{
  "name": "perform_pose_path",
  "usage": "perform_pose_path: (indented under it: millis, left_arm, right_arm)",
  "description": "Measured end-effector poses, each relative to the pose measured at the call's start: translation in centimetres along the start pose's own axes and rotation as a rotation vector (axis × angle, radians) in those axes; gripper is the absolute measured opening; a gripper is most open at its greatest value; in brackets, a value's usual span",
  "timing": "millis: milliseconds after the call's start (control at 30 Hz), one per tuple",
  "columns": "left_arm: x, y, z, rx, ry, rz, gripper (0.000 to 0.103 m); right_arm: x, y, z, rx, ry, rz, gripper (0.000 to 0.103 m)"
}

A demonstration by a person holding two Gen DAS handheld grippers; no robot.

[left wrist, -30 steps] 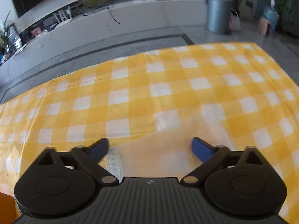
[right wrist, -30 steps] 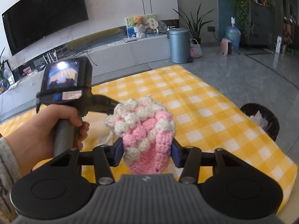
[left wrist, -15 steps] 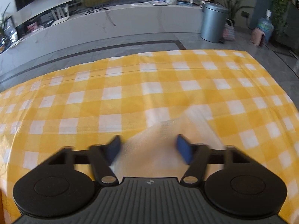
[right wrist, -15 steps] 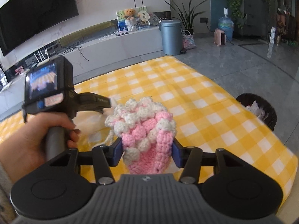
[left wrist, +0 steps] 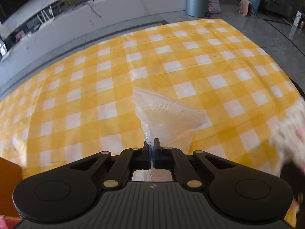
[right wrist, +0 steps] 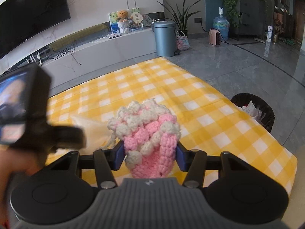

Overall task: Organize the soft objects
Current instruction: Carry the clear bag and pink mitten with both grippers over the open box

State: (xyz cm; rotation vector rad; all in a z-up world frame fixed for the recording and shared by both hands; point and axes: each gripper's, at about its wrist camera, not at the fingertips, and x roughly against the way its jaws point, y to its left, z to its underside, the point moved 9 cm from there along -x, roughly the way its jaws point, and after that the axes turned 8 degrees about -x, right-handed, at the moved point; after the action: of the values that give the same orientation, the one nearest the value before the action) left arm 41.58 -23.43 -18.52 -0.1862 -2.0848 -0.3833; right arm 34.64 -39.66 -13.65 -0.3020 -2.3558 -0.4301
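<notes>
A sheer pale mesh bag (left wrist: 167, 116) is pinched at its edge between the fingers of my left gripper (left wrist: 152, 143), which is shut on it, and it rises off the yellow checked tablecloth (left wrist: 95, 87). My right gripper (right wrist: 149, 152) is shut on a pink and cream crocheted pouch (right wrist: 150, 131), held above the cloth. In the right wrist view the left gripper's body with its small screen (right wrist: 21, 103) is blurred at the left, with the mesh bag (right wrist: 91, 126) beside it. The crocheted pouch (left wrist: 289, 129) shows blurred at the right edge of the left wrist view.
A black waste bin (right wrist: 255, 110) stands on the floor off the table's right edge. A grey pedal bin (right wrist: 164, 38) and a long white TV bench (right wrist: 91, 53) lie beyond the far edge. An orange object (left wrist: 9, 187) sits at the lower left.
My left gripper's jaws went from wide open around the mesh bag to fully shut on its edge, and the bag lifted into a peak. The left hand shifted across the table. The right gripper kept its hold.
</notes>
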Motion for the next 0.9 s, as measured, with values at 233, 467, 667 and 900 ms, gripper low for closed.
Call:
perform_pose_path:
  millis: [233,467,667,900]
  left_arm:
    - [4.5,-1.4,1.6,-0.044,-0.051,0.093,0.002]
    - [9.5,-1.1,1.2,-0.021,-0.138,0.198,0.002]
    - [13.6,-0.3,1.2,-0.018,-0.208,0.229,0.002]
    - [18.7,2.5,1.2,-0.01,-0.309,0.174,0.002]
  right_arm:
    - [0.6,0.1,-0.1,0.017,-0.009,0.012,0.053]
    - [1.5,-3.1,-1.1,-0.027,-0.022,0.066,0.053]
    - [2.3,-3.2,-1.5,-0.042,-0.033,0.031,0.053]
    - [4.8,1.5,-2.1,0.021,-0.075,-0.083,0.052]
